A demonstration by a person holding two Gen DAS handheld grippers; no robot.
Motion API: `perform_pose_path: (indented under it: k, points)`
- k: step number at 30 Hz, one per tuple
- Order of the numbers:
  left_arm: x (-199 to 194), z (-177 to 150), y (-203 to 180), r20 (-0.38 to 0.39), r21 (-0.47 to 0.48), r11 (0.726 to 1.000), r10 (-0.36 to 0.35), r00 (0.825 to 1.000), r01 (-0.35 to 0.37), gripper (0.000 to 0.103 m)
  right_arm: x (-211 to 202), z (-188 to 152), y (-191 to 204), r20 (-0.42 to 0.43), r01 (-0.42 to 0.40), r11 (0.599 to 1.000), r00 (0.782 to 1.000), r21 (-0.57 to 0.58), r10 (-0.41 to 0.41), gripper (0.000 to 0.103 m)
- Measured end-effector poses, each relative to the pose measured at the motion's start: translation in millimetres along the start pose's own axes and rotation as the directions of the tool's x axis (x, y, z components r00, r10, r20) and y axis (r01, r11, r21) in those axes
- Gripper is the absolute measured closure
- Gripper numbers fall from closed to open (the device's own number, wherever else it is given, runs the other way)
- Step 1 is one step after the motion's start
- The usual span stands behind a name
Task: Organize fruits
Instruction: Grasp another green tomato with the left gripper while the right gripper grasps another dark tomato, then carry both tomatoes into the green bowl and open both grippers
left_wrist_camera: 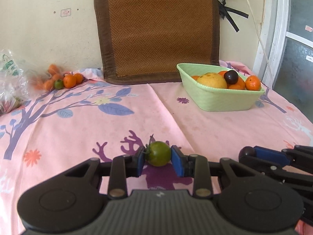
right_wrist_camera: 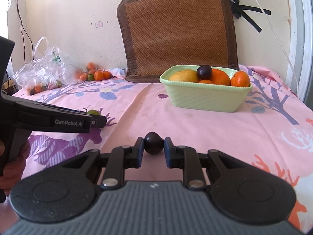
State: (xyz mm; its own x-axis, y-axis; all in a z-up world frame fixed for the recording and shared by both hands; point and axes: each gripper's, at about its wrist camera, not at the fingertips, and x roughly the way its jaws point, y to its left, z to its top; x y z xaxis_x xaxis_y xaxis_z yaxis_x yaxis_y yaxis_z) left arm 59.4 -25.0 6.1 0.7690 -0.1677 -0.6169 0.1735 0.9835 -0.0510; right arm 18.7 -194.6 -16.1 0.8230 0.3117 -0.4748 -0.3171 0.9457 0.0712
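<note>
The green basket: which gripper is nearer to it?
Right. The right gripper, holding a dark plum, is closer to the green basket. The left gripper, holding a green tomato, is further left.

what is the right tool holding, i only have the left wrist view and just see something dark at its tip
Observer: The right tool is shut on a dark purple fruit, round and smooth.
Operator: any of that kind in the basket already
Observer: Yes, one dark fruit sits on top in the green basket, between the yellow fruit and a big orange.
Operator: what's in the plastic bag on the left, mine is blurred
Observer: The plastic bag holds a few small fruits, orange and greenish, near its bottom.
</note>
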Motion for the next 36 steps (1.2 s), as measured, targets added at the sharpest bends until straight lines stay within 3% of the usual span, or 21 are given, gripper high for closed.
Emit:
perform_pose_path:
  k: [27,36]
  points:
    - [-1.2,1.1,-0.9,0.005,0.008,1.000,0.008,1.000,-0.008,0.074,3.7,0.4,0.3,-0.019,0.002,1.000,1.000,-0.007,-0.002,0.077]
    - [0.1,14.5,-6.1,0.023,0.032,0.999,0.001,1.000,-0.001,0.074,-0.9,6.8,-4.1,0.040,0.009,1.000,0.999,0.012,-0.010,0.078]
